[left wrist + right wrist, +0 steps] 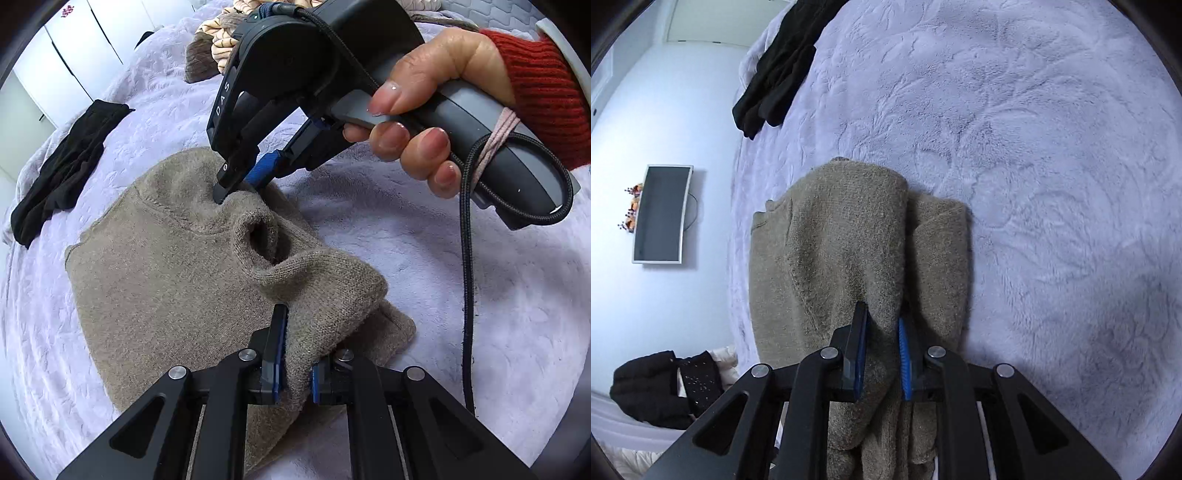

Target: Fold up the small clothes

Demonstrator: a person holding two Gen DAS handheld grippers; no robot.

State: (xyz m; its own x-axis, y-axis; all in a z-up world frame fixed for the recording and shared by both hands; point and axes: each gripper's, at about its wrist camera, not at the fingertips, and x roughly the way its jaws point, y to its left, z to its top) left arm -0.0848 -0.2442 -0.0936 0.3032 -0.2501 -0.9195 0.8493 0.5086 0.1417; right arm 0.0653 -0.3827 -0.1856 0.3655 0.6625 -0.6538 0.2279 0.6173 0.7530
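Note:
A beige knit garment [159, 273] lies partly folded on the lavender bed cover [461, 295]. My left gripper [295, 354] is shut on a raised fold of it at the near edge. My right gripper [236, 186], held by a hand in a red sleeve, is shut on another fold farther back; the cloth between the two bulges into a loop. In the right wrist view the beige garment [849, 240] hangs forward from my right gripper [882, 354], which pinches it between its blue pads.
A black garment [62, 173] lies at the bed's left edge, also in the right wrist view [779, 66]. A pile of clothes [218, 40] sits at the far end. A wall screen [661, 214] and dark clothes [661, 391] lie beyond the bed.

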